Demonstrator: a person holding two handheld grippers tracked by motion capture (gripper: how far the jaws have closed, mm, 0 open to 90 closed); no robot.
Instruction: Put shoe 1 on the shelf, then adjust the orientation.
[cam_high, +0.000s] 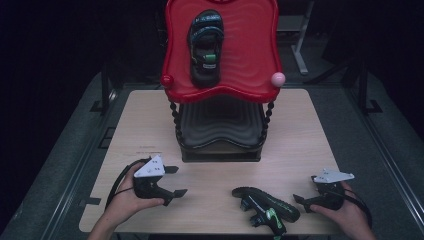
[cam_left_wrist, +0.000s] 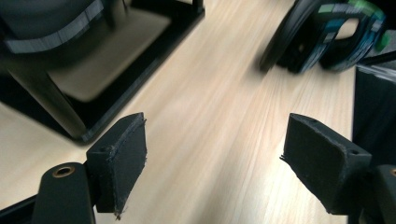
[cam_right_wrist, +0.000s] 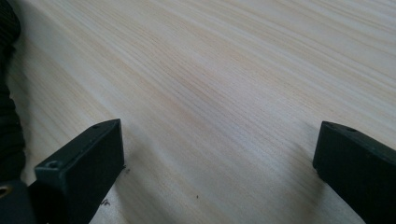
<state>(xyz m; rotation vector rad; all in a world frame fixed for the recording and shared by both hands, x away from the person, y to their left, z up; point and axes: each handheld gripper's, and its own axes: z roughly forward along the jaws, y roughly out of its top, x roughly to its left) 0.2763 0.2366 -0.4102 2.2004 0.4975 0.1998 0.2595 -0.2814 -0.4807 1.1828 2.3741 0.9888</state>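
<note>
black sandal on its side, green-trimmed straps, near right claw

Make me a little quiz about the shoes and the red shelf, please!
1. True or false: one sandal lies on the red top shelf.
2. Where is the other sandal? A) on the lower shelf B) on the table near the right gripper C) in the left gripper
3. Fill in: both grippers, left gripper and right gripper, have their jaws ____.

Key
1. True.
2. B: it lies on its side on the table, near the front edge.
3. Open; neither holds anything.
</note>
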